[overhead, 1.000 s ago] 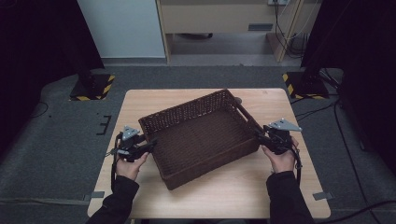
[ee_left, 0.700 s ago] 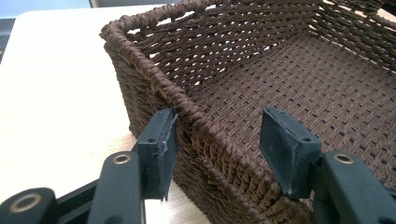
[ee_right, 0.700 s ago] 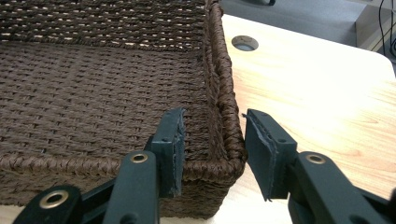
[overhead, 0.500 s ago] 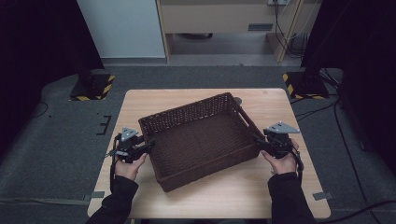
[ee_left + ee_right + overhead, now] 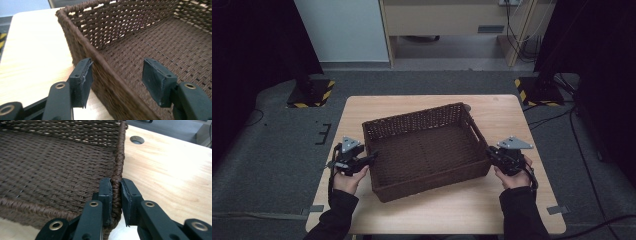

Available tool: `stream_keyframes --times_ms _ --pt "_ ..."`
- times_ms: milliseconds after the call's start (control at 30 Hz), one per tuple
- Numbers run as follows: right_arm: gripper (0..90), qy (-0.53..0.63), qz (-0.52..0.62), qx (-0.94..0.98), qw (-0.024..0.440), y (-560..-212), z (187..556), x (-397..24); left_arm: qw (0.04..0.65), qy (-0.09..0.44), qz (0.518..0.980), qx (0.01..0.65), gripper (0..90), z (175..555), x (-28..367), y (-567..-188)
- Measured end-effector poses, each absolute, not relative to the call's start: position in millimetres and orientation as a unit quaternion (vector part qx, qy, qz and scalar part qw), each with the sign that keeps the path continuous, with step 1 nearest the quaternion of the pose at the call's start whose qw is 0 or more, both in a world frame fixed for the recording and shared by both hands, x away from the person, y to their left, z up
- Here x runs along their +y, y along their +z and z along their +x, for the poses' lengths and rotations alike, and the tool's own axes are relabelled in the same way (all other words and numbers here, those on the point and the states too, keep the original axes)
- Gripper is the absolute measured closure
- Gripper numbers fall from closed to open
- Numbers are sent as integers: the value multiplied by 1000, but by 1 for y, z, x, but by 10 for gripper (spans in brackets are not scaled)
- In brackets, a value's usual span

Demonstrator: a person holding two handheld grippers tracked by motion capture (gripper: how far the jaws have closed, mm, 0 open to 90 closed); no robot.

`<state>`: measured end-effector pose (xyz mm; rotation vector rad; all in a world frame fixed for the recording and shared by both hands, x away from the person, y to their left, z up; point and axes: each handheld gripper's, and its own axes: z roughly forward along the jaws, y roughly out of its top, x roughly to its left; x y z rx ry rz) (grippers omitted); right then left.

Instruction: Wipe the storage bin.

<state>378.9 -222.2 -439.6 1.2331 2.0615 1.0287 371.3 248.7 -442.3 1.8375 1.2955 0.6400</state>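
A dark brown wicker basket (image 5: 432,180) sits slightly askew in the middle of a light wooden table (image 5: 512,120), with nothing inside it. My left gripper (image 5: 371,158) is at the basket's left wall. In the left gripper view it (image 5: 117,77) stands open, straddling the rim (image 5: 82,42), one pad outside and one inside, neither pressing. My right gripper (image 5: 490,153) is at the near right corner. In the right gripper view it (image 5: 116,192) is shut on the basket's side wall (image 5: 119,157), both pads tight against the weave.
A round cable hole (image 5: 467,107) lies in the table behind the basket's far right corner, also seen as the hole (image 5: 137,139) in the right gripper view. Bare tabletop lies in front of the basket and along both sides. Dark floor surrounds the table.
Both hands have drawn a little toward the person's side. The basket has shifted with them, its far right corner moving slightly nearer and rightward.
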Motion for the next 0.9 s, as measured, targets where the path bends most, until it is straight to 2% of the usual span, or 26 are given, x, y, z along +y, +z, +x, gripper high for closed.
stream_keyframes --times_ms 133,200,367,500,600,733,900 --pt "747 383 451 764 257 -439 369 -220 375 252 733 509 433 371 246 -448" --pt "682 393 446 761 259 -438 371 -220 371 247 735 511 492 373 246 -453" --pt "634 409 440 753 267 -440 381 -224 381 235 732 514 524 379 251 -453" --pt "650 423 436 753 253 -441 387 -223 386 234 730 513 537 385 254 -454" --pt "741 421 432 760 243 -442 387 -218 385 236 732 510 535 386 256 -454" --pt "747 406 435 764 251 -444 382 -214 381 241 737 503 491 382 254 -455" --pt "739 414 443 755 248 -445 368 -213 384 238 737 503 503 379 258 -455"
